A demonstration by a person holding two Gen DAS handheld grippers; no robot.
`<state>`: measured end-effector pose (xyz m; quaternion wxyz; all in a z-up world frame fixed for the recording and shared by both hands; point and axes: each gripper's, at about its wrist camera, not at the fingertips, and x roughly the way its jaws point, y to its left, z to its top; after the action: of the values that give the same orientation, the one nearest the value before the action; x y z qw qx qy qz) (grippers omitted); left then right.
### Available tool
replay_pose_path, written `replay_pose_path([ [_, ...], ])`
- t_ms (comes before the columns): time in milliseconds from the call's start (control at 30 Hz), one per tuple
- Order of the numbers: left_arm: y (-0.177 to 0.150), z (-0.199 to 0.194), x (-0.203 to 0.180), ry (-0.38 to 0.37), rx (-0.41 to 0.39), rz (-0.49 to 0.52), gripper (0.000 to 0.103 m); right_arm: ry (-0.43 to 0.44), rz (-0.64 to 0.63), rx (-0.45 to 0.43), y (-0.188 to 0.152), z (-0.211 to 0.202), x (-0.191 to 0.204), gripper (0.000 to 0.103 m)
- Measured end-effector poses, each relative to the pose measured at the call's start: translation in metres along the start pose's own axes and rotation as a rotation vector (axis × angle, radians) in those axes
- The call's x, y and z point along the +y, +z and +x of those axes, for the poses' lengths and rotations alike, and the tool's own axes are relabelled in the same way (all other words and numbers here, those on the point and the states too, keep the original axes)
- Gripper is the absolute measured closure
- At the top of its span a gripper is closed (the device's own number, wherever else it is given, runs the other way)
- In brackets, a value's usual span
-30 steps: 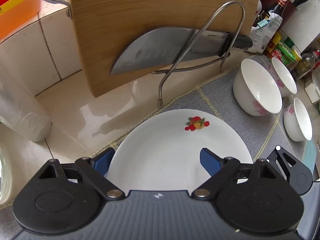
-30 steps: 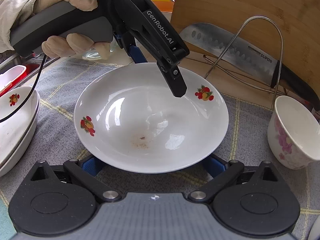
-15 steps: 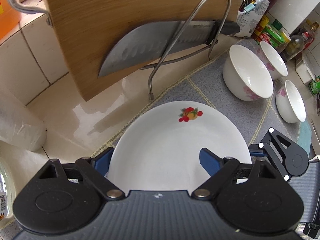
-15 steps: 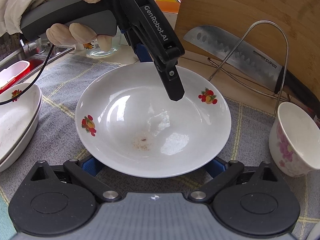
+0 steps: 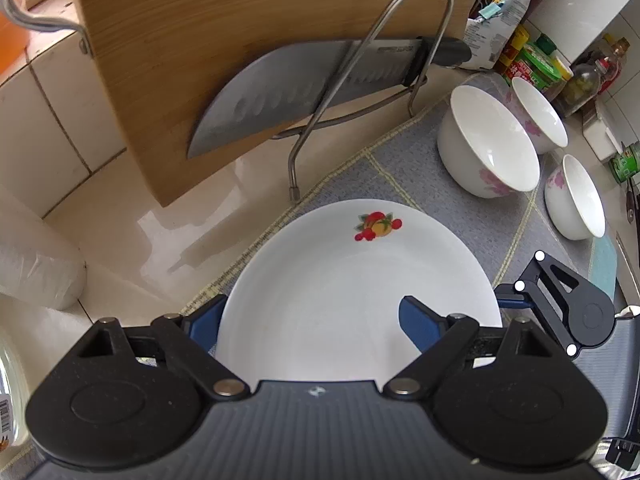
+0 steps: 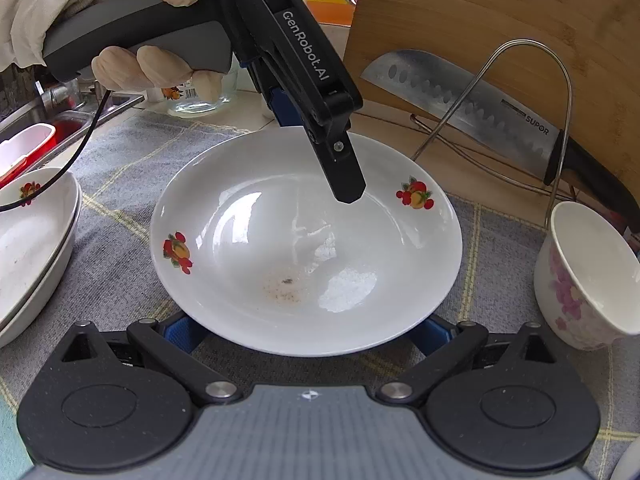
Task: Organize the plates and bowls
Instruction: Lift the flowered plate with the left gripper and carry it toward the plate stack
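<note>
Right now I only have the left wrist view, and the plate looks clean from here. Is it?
Observer: No. The right wrist view shows brown specks in the middle of the plate.
Operator: Any plates stacked nearby?
Observer: Yes. A stack of plates with the same fruit print sits on the cloth at that view's left edge, apart from this one.
Operator: Where's the right hand-held gripper?
Observer: The right hand-held gripper is at the plate's near rim. Its blue fingers are wide apart and partly hidden under that rim.
</note>
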<state>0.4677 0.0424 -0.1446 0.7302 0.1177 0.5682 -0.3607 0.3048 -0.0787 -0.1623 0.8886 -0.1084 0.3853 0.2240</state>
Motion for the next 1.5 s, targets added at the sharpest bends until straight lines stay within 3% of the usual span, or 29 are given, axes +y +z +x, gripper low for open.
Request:
replay_pose_path([
  [700,-0.023,-0.032,-0.022,0.011,-0.028,0.012,0.013,0.039,-0.032,0.002,0.003,-0.04,0.012,0.0],
  [1500,-0.095,-0.092,-0.054,0.09,-0.11,-0.105,0.013,0.128,-0.16,-0.016,-0.003,-0.095,0.055,0.0],
])
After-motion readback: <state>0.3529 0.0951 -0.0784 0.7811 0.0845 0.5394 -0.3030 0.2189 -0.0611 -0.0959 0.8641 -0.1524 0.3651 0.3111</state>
